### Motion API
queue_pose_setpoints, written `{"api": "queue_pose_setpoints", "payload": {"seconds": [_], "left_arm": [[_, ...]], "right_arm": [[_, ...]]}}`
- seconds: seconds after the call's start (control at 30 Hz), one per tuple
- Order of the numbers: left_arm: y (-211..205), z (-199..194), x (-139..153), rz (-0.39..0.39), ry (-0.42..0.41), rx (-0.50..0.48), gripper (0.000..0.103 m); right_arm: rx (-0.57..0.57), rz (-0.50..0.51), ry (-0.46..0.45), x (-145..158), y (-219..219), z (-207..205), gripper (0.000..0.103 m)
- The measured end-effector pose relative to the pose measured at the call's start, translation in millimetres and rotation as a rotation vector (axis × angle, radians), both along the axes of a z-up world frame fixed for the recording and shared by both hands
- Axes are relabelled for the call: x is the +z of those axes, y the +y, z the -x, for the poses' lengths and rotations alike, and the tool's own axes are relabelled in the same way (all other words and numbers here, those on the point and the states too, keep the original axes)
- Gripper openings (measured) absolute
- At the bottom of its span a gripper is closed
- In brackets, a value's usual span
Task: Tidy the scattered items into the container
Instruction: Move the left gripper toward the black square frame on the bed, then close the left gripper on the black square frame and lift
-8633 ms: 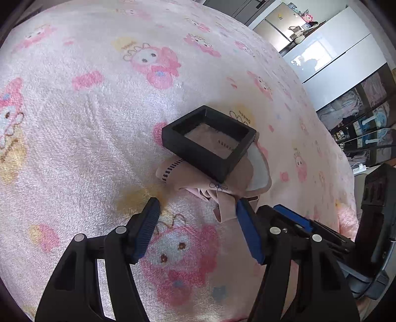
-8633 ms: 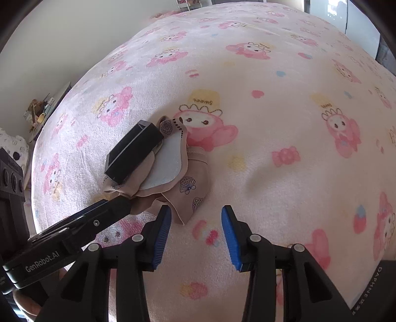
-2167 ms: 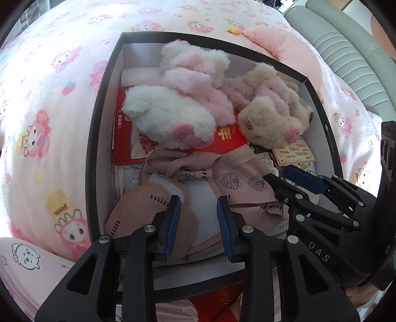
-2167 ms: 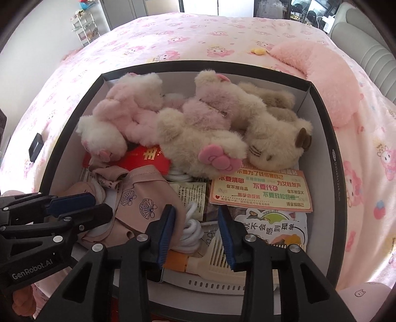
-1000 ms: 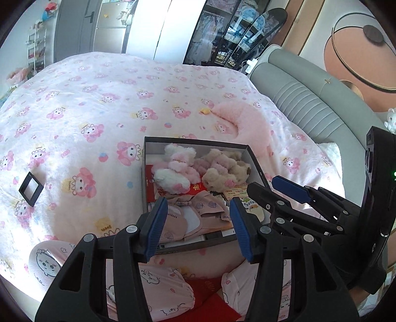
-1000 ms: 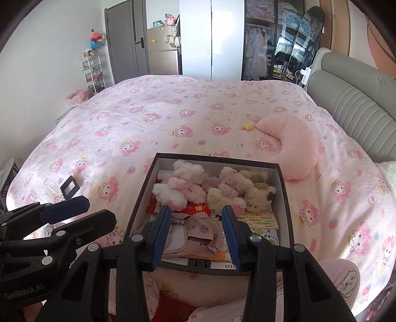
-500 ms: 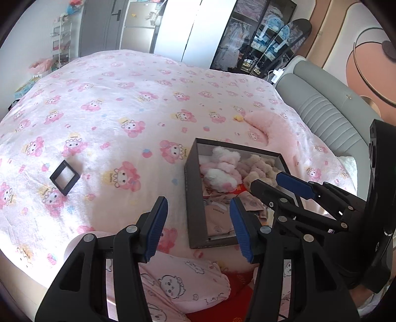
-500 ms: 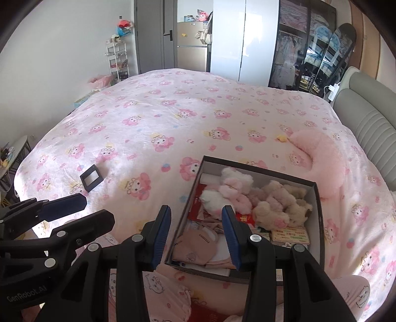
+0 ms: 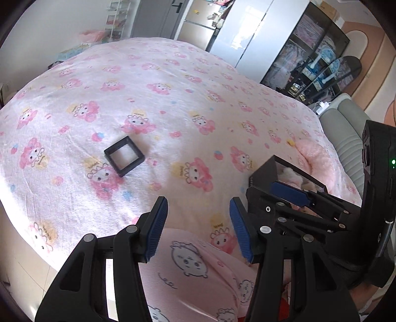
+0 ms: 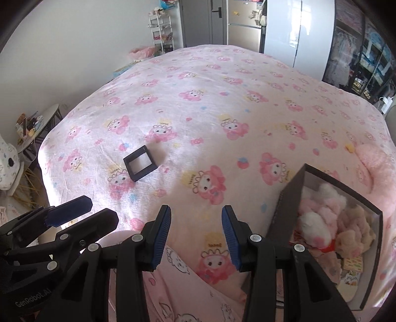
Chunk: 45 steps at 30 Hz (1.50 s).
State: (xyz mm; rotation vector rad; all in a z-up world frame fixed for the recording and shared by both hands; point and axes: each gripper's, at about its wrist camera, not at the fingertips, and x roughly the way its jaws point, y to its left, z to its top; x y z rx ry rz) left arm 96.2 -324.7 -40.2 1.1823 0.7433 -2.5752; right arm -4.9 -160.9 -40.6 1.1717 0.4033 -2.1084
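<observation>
My left tongs [image 9: 196,226] are open, with nothing between the blue pads, and they point down at the pink bed cover [image 9: 173,99] with its cartoon print. My right tongs [image 10: 195,234] are open too and also hold nothing. In the left wrist view the right tongs [image 9: 289,193] show at the right side, in front of the container. In the right wrist view the left tongs [image 10: 66,210] show at the lower left. The small black square frame [image 9: 124,156] lies flat on the bed cover, alone, well apart from the container and to the left of both tongs; in the right wrist view the same frame [image 10: 139,166] lies above and left of my pads. The container [image 10: 287,205], a dark box with a pale inside, stands on the bed at the right. Inside it I see plush toys [image 10: 321,210], pink, white and beige, and some printed cards [image 10: 352,263] near the lower corner. In the left wrist view only a corner of the container [image 9: 268,171] shows behind the right tongs. A pink fluffy pillow [image 10: 376,161] lies beyond the container. Below my tongs there is pink cloth with small cartoon faces [image 9: 198,272]. At the far end of the room stand a grey door [image 10: 212,22] and white cupboards [image 10: 297,32].
</observation>
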Motion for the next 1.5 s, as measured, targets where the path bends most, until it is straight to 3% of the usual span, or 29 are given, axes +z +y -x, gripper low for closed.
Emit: {"api": "queue_pose_setpoints", "payload": {"seconds": [0.33,0.57,0.73,0.83,0.9,0.97,1.13,1.3,1.4,1.5], "left_arm": [[-85,24,-69,-0.084,-0.056,0.140,0.051],[-142,46,-127,-0.211,-0.089,0.236,0.032],[-164,63,-153,-0.286,-0.074,0.259,0.026],[-171,72,-165,-0.304,-0.098,0.274,0.021],[-171,76,-167,-0.319,-0.101,0.265,0.017],[-165,76,-159,-0.297,-0.101,0.246,0.016],[-140,73,-137,-0.283,-0.112,0.153,0.017],[-97,79,-134,-0.260,-0.193,-0.019,0.031],[-91,80,-144,-0.286,-0.214,-0.022,0.032],[-93,84,-154,-0.274,-0.242,0.008,0.032]], "right_arm": [[0.109,-0.044,-0.082,-62,-93,40,0.038],[0.174,-0.044,-0.134,-100,-148,70,0.038],[0.174,-0.026,-0.185,-128,-174,89,0.038],[0.182,-0.008,-0.267,-145,-183,100,0.030],[0.195,0.023,-0.351,-152,-185,102,0.017],[0.196,0.021,-0.347,-151,-180,98,0.015],[0.193,0.019,-0.339,-132,-146,80,0.014],[0.140,-0.042,-0.430,-135,-100,64,0.016],[0.138,-0.071,-0.467,-147,-89,60,0.016],[0.117,-0.064,-0.448,-151,-89,65,0.016]]}}
